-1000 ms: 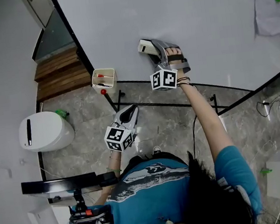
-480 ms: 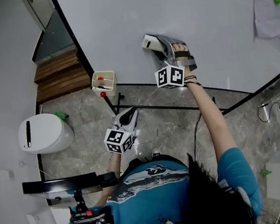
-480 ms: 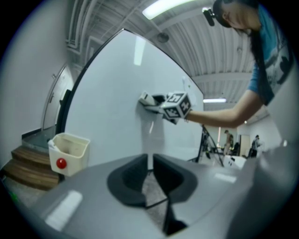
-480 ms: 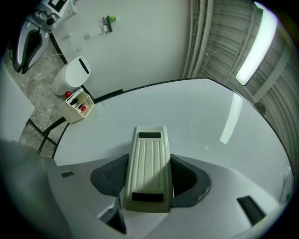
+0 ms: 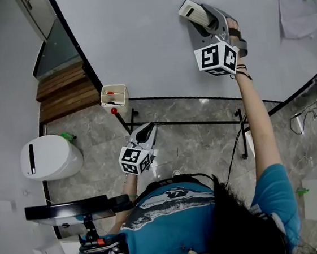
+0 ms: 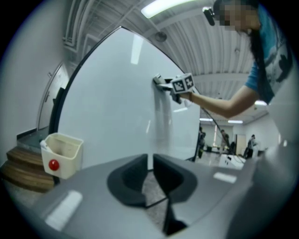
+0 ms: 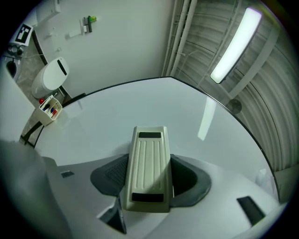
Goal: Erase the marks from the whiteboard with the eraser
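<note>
Right gripper view is showing the right gripper [image 7: 149, 181] clamping its jaws on the cream eraser [image 7: 149, 163], which is lying flat against the whiteboard [image 7: 140, 100]. The left gripper [image 5: 143, 133] is hanging well below the board, its jaws sitting almost together around nothing.

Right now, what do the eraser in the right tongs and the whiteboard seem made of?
Cream ribbed block eraser: likely moulded plastic, matte, with grooved back. Large white whiteboard: smooth glossy panel, mirroring the ceiling light; material beneath unclear.
</note>
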The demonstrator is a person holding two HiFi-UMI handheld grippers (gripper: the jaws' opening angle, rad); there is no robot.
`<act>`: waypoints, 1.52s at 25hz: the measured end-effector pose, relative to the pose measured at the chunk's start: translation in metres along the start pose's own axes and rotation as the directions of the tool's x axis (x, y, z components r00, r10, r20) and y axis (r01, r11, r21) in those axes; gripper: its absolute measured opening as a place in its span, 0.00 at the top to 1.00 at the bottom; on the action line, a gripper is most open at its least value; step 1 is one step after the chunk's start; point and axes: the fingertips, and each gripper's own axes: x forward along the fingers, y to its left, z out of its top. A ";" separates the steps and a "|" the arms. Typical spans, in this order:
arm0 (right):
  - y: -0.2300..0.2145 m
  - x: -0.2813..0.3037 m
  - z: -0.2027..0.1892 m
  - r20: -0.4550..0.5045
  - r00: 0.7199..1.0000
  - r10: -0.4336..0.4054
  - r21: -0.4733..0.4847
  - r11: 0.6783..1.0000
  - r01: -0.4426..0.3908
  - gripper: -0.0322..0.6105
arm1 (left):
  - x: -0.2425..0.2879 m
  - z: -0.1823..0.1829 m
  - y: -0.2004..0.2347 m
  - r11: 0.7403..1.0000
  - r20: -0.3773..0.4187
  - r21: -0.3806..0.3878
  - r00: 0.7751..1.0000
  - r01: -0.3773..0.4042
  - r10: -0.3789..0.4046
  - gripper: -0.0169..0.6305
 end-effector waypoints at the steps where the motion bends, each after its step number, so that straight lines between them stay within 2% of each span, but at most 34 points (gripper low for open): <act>1: -0.012 0.000 -0.002 0.000 1.000 -0.010 0.008 1.000 0.010 0.54 | 0.001 0.000 -0.001 1.000 0.000 0.001 1.000 0.004 -0.004 0.94; 6: -0.037 -0.001 -0.007 -0.004 1.000 -0.029 0.038 0.999 0.029 0.54 | 0.003 0.001 -0.004 1.000 -0.001 0.008 1.000 0.018 -0.018 0.94; 12: -0.017 -0.010 -0.004 -0.002 1.000 -0.020 0.092 0.996 0.020 0.54 | 0.002 0.002 -0.007 0.999 0.008 0.010 1.000 0.030 -0.030 0.94; 18: 0.055 -0.035 0.005 -0.016 0.996 0.084 0.151 0.985 -0.081 0.54 | -0.009 -0.008 -0.005 0.999 -0.002 0.001 0.999 0.036 -0.036 0.94; 23: 0.128 -0.070 -0.004 -0.073 0.979 0.189 0.202 0.964 -0.171 0.54 | -0.026 -0.028 -0.012 0.999 -0.033 -0.016 0.998 0.046 -0.047 0.94; 27: 0.169 -0.116 0.002 -0.115 0.960 0.254 0.270 0.938 -0.216 0.54 | -0.051 -0.042 -0.022 0.997 -0.055 -0.041 0.997 0.058 -0.061 0.93; 33: 0.231 -0.196 0.021 -0.161 0.925 0.343 0.377 0.888 -0.264 0.54 | -0.090 -0.057 -0.043 0.994 -0.047 -0.065 0.995 0.083 -0.086 0.94; 38: 0.258 -0.249 0.022 -0.181 0.900 0.397 0.462 0.842 -0.279 0.54 | -0.099 -0.055 -0.066 0.993 -0.034 -0.073 0.995 0.090 -0.093 0.94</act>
